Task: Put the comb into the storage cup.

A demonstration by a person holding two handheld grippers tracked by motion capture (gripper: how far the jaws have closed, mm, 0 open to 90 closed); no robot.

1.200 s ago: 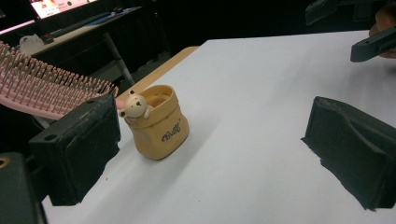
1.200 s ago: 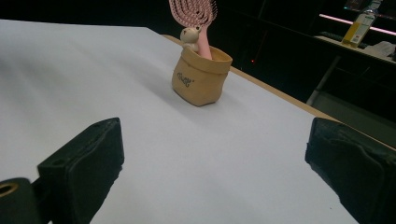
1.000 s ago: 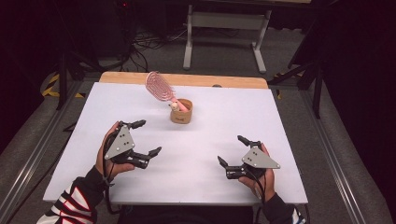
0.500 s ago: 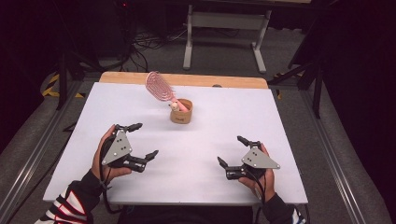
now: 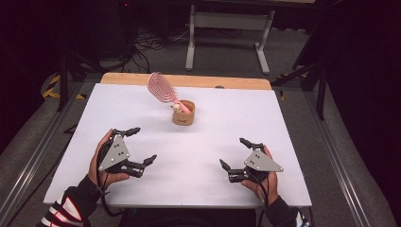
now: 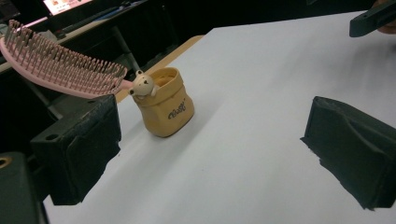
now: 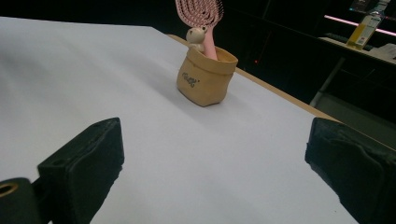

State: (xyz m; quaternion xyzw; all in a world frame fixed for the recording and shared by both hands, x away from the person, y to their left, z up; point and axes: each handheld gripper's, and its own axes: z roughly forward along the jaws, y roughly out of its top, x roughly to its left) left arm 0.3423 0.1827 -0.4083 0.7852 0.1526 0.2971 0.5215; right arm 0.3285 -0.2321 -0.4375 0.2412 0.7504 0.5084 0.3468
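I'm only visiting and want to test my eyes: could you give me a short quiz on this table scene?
1. True or false: the pink hairbrush lies flat on the white table.
2. What sits on the rim of the tan pouch? A) a tiny bear B) a coin C) a pen
3. Fill in: both the left claw and the right claw have their jaws ____.

Key
1. False: its handle stands in the pouch, its head leaning out.
2. A, the bear.
3. Open, holding nothing.
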